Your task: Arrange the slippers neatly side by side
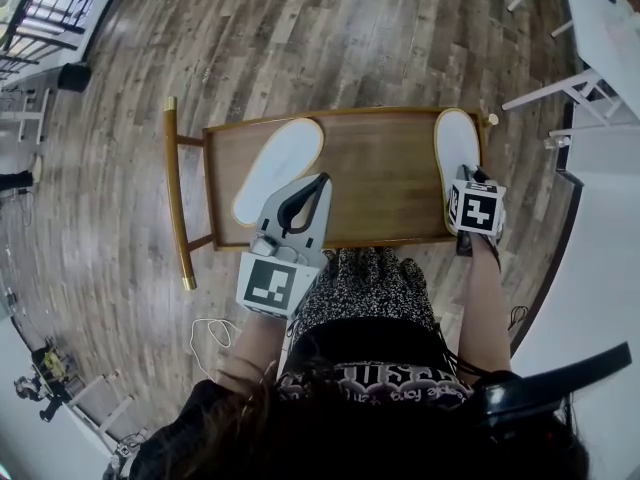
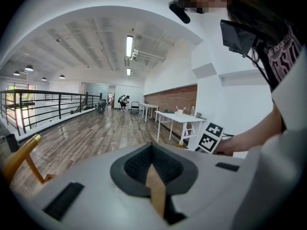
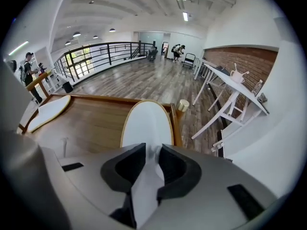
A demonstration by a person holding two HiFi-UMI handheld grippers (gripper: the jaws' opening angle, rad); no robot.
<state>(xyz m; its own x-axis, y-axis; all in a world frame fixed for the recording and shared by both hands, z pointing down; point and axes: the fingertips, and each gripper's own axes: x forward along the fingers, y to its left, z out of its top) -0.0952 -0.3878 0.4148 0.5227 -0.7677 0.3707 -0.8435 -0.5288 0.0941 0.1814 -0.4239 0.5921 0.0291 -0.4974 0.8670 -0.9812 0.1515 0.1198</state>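
Observation:
Two white slippers with tan rims lie on a low wooden table point(image 1: 380, 183). The left slipper point(image 1: 278, 168) lies slanted near the table's left end and shows far left in the right gripper view point(image 3: 48, 110). The right slipper point(image 1: 456, 148) lies straight along the table's right edge. My right gripper point(image 1: 470, 186) points steeply down over that slipper's near end. In its own view the slipper point(image 3: 146, 121) runs between the jaws of the right gripper point(image 3: 149, 150), which stand a little apart. My left gripper point(image 1: 300, 203) hovers shut and empty by the front edge; the left gripper point(image 2: 152, 147) faces the room.
The table has a raised rim and a round corner knob point(image 3: 182, 104) beside the right slipper. A white table and chairs point(image 1: 600, 38) stand on the wood floor to the right. A black railing point(image 1: 40, 8) runs at far left. A thin cable point(image 1: 210, 333) lies on the floor.

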